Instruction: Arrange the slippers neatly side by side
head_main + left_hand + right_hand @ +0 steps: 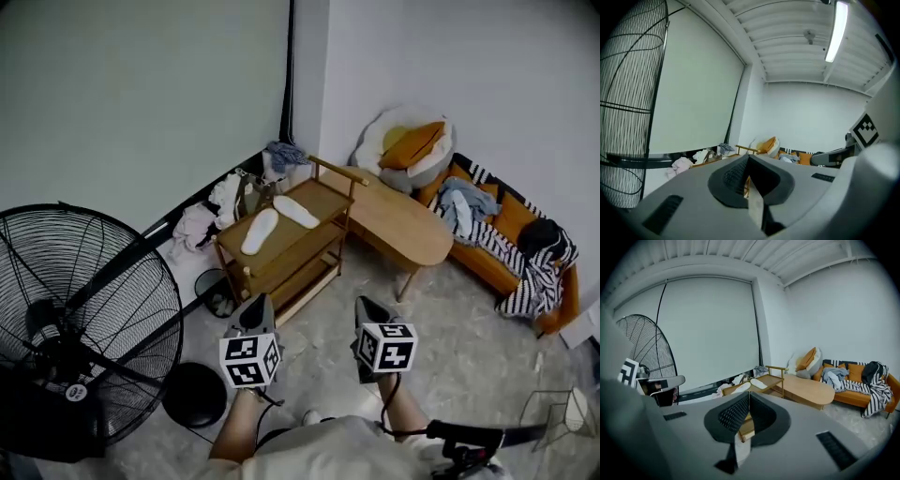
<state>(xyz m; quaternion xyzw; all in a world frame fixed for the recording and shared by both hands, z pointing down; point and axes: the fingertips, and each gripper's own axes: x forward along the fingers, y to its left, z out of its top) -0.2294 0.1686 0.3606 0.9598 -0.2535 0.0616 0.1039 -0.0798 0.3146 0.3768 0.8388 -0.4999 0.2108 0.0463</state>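
A big black fan (84,323) stands at my left; ahead, an oval table (398,223) sits beside an orange sofa (480,266) strewn with clothes.

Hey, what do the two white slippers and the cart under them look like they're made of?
The slippers are probably soft fabric or foam, judging by their flat, matte white look. The cart appears to be wood: light tan, smooth finish, round rail handle.

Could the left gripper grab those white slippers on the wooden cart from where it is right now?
Probably not yet. The left gripper is shut and hangs short of the wooden cart, with open floor between. Nothing covers the white slippers on top, so stepping closer should do it.
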